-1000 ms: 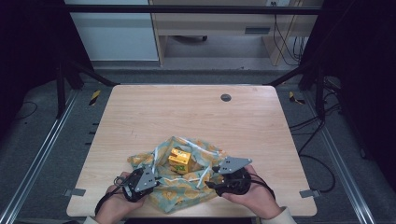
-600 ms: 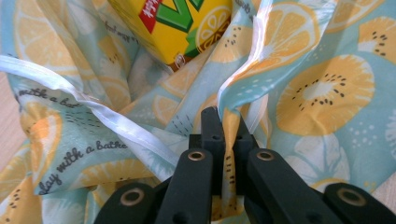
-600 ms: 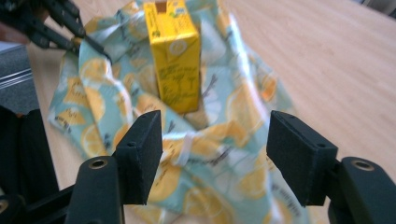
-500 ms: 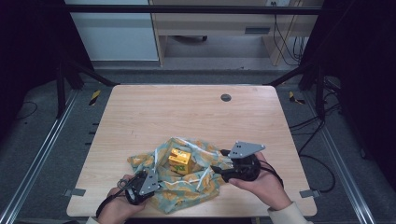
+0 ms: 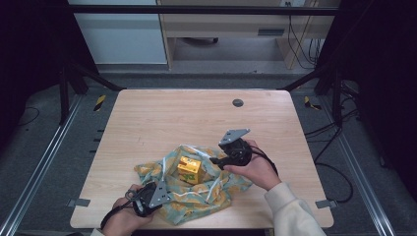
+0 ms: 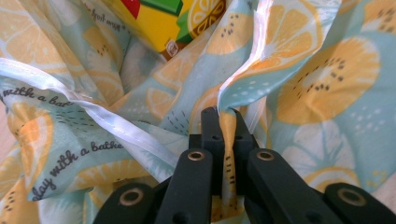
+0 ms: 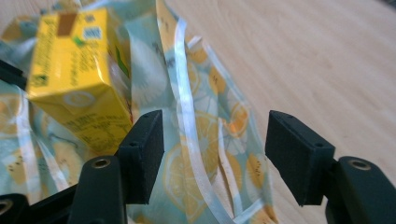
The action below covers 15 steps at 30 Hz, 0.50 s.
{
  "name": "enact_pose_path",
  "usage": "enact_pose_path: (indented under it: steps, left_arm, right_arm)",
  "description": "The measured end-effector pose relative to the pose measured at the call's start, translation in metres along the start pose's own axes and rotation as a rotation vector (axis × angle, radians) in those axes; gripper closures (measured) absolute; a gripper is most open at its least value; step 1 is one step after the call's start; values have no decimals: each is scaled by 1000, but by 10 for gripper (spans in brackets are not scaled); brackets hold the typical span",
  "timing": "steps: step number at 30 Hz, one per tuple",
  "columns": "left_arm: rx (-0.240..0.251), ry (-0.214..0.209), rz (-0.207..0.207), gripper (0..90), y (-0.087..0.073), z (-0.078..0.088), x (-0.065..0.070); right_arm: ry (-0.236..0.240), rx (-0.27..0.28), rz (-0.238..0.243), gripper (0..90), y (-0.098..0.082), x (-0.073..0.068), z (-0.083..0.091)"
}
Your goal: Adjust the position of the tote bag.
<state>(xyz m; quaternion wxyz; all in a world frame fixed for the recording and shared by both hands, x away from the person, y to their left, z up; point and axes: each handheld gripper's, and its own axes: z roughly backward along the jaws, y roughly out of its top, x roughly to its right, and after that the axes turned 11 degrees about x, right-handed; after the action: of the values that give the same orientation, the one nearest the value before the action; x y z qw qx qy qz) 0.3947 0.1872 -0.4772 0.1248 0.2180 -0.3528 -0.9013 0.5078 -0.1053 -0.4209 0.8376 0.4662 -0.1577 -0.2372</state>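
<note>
Near the front edge of the pale wood-grain table [image 5: 147, 123], toward its middle, lies a crumpled cloth [image 5: 196, 194]: thin, soft, mint-green fabric printed with orange and yellow citrus slices, hemmed with a glossy white ribbon edge. Upright on its folds stands a small yellow carton [image 5: 190, 168], box-shaped with sharp creases and printed panels. At the cloth's front-left part, close to the table's front edge, sits the left gripper [image 5: 156, 191], held in a hand [image 5: 123, 221]; at the cloth's right side, further from the front edge, hovers the right gripper [image 5: 212, 160] with its grey three-cornered plate on top, held in the other hand [image 5: 255, 169] with a light sleeve behind. Seen from the left gripper view and not from above: black matte fingers [image 6: 211, 126] pressed together on a pinched fold of the cloth, script lettering printed along the fabric, and the carton's lower corner with red and green markings at the top. Seen from the right gripper view: blocky black fingers [image 7: 144, 149] spread wide apart with nothing between them but the ribbon hem lying beyond, fine print on the carton's side, and bare smooth table grain stretching away to the right. Far back near the table's rear edge, a small dark round grommet [image 5: 238, 103].
</note>
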Motion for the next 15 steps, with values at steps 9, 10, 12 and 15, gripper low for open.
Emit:
enact_pose_path:
  steps: [9,10,12,15]
  left_arm:
    - [-4,9,6,894,-3,3,0]
    - [-7,8,4,894,-3,4,0]
    - [-6,11,5,894,-5,7,0]
    - [-4,-2,10,891,-7,10,0]
  right_arm:
    - [62,-90,-7,329,-27,-18,-15]
    - [67,-101,-15,330,-29,-20,-15]
    - [66,-129,-3,374,-33,-24,-16]
    - [69,-152,31,560,-37,-28,-16]
